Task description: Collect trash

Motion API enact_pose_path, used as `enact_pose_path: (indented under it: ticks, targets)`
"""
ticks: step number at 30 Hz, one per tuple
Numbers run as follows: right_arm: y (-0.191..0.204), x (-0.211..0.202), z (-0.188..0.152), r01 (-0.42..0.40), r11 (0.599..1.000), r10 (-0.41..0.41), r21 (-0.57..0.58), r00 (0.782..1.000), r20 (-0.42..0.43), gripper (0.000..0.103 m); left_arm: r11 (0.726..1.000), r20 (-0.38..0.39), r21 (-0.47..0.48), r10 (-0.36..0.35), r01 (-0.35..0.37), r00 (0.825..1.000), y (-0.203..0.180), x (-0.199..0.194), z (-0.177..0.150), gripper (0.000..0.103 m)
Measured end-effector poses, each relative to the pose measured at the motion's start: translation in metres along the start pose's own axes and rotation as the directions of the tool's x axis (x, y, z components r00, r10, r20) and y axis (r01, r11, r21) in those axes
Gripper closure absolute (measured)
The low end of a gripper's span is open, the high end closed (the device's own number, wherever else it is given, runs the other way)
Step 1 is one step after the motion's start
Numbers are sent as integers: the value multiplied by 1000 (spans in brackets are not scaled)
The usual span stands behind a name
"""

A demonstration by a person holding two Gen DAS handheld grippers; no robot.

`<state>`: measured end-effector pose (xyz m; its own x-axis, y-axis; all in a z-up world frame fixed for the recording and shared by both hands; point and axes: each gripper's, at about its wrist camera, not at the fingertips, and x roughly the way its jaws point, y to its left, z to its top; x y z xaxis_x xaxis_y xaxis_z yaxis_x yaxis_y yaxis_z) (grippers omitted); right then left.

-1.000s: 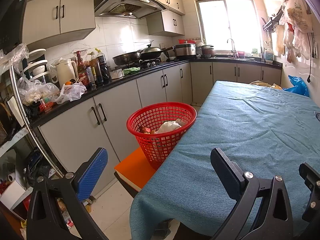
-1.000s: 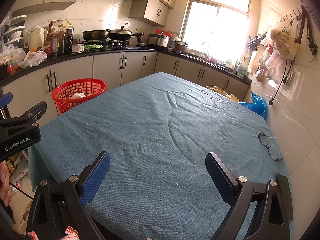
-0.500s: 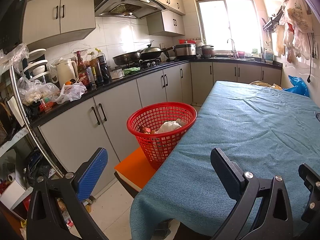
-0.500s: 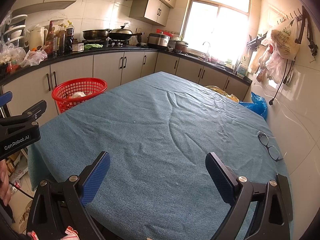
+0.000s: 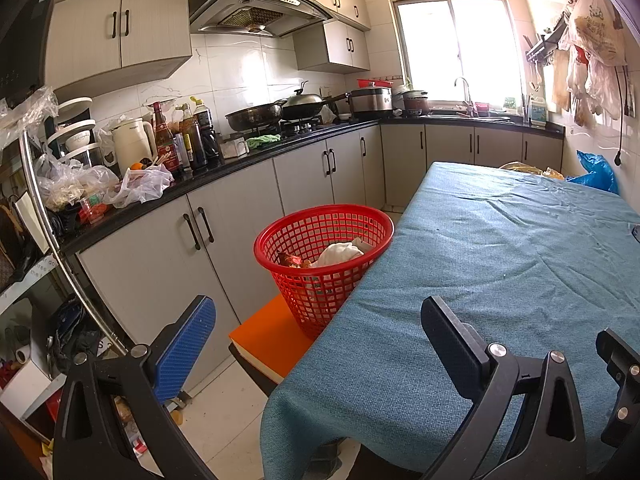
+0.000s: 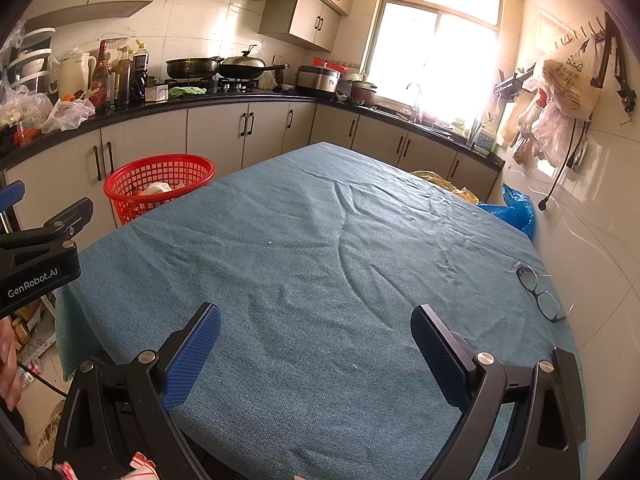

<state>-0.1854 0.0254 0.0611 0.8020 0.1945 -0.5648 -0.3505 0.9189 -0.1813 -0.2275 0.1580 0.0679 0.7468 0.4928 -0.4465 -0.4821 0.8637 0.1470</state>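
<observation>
A red mesh basket (image 5: 324, 240) stands on an orange stool (image 5: 268, 340) at the left edge of the table; the basket (image 6: 160, 184) holds crumpled white paper (image 5: 340, 254) and a brown wrapper (image 5: 290, 260). My left gripper (image 5: 316, 344) hovers open near the table's front left corner, nothing between its fingers. My right gripper (image 6: 316, 348) is open above the near part of the blue tablecloth (image 6: 320, 264), also holding nothing. The left gripper's body (image 6: 36, 256) shows at the left edge of the right wrist view.
Black glasses (image 6: 538, 292) lie on the cloth at the right by the tiled wall. A counter (image 5: 200, 180) with bottles, a kettle and plastic bags runs along the left. Blue and yellow bags (image 6: 512, 208) sit past the table's far end. A hand (image 6: 8, 364) shows low left.
</observation>
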Motion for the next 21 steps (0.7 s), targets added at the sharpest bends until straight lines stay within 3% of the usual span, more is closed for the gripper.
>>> enact_pose_path:
  ticks: [21]
  targets:
    - [-2,4,-5,-6,1000,6,-7,1000,-6,5,1000,1,4,0,0,1000,0,-2,1,1]
